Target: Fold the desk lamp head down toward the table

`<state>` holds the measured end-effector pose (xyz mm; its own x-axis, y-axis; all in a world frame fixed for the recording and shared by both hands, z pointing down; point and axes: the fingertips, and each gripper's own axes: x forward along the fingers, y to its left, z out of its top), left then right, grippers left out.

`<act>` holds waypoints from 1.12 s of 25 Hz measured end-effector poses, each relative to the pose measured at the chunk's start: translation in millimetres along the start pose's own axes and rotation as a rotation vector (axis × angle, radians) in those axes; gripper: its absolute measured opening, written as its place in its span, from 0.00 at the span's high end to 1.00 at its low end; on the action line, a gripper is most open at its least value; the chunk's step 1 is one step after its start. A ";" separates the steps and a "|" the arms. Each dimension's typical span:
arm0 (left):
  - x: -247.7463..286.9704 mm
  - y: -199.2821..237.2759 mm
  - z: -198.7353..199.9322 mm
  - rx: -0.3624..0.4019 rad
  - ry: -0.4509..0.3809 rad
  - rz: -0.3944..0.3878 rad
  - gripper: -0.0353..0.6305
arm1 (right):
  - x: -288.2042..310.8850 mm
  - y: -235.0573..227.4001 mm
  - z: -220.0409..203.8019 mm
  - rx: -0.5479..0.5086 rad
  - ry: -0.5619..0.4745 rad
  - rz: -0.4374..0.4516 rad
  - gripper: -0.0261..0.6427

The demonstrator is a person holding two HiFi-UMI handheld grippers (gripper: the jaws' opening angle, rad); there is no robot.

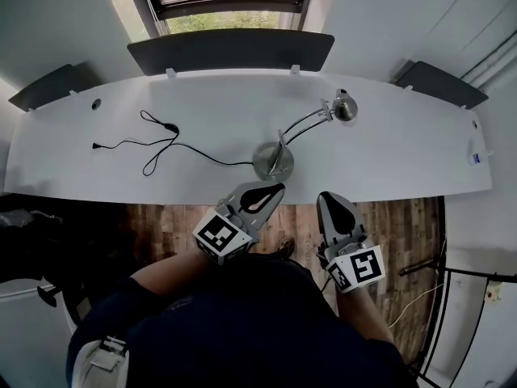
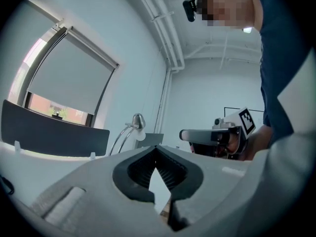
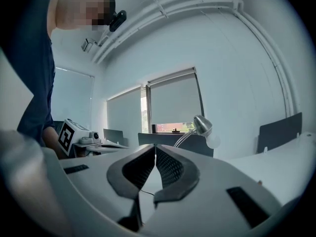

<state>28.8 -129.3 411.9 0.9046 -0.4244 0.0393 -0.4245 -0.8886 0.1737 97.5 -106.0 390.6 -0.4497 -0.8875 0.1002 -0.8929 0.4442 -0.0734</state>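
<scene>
A silver desk lamp stands on the white desk, with its round base near the front edge. Its curved arm rises to the head, which is up and to the right. The head also shows in the left gripper view and, with its white bulb, in the right gripper view. My left gripper hovers shut and empty just in front of the base. My right gripper is shut and empty beside it, short of the desk edge. Both point level at the desk.
The lamp's black cable loops across the desk to the left. Dark partition panels stand along the back and at both far corners. A window is behind. Wooden floor lies below the desk edge.
</scene>
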 end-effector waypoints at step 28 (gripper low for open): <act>84.3 123.3 -115.0 0.042 0.172 0.159 0.74 | 103.9 -88.5 -0.7 -0.997 0.339 -0.120 0.76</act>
<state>57.1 -254.7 549.9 0.8181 -0.5268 0.2307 -0.5599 -0.8211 0.1107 129.8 -237.5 408.2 -0.2024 -0.9198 0.3361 -0.4755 0.3924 0.7874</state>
